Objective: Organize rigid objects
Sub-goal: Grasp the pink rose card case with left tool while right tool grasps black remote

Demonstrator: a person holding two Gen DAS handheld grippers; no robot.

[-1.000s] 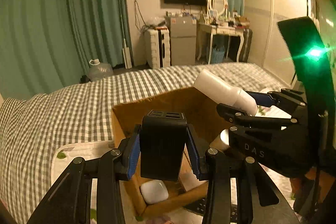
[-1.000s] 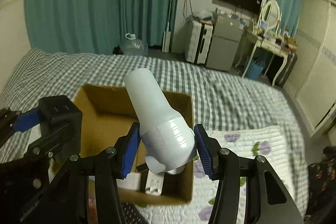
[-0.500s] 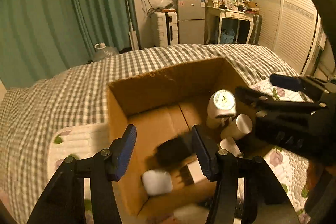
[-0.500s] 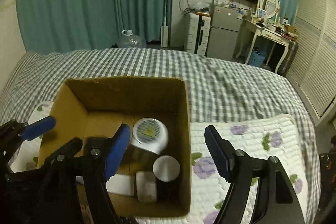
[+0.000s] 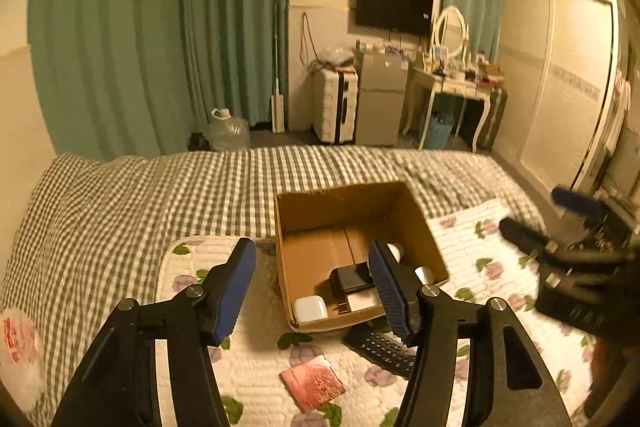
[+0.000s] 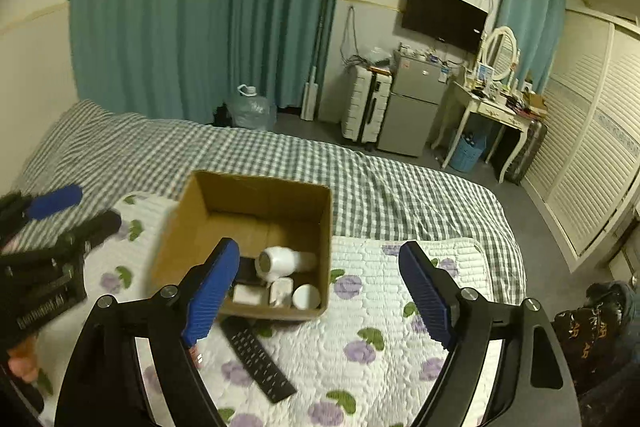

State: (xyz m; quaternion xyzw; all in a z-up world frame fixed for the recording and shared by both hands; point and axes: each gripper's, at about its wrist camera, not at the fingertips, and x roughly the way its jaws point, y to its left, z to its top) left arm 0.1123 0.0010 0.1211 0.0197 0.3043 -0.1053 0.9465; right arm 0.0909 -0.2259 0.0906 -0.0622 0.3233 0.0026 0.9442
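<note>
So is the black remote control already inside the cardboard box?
No, the black remote control lies on the floral quilt just outside the near wall of the cardboard box.

One cardboard box, one remote control, one red packet, two grippers, both spread wide.

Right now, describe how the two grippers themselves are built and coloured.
The left gripper and right gripper match: black angular linkage arms with silver pivot bolts and long ribbed blue pads. The left one's body carries blurred white lettering. No cables or sleeves show.
</note>
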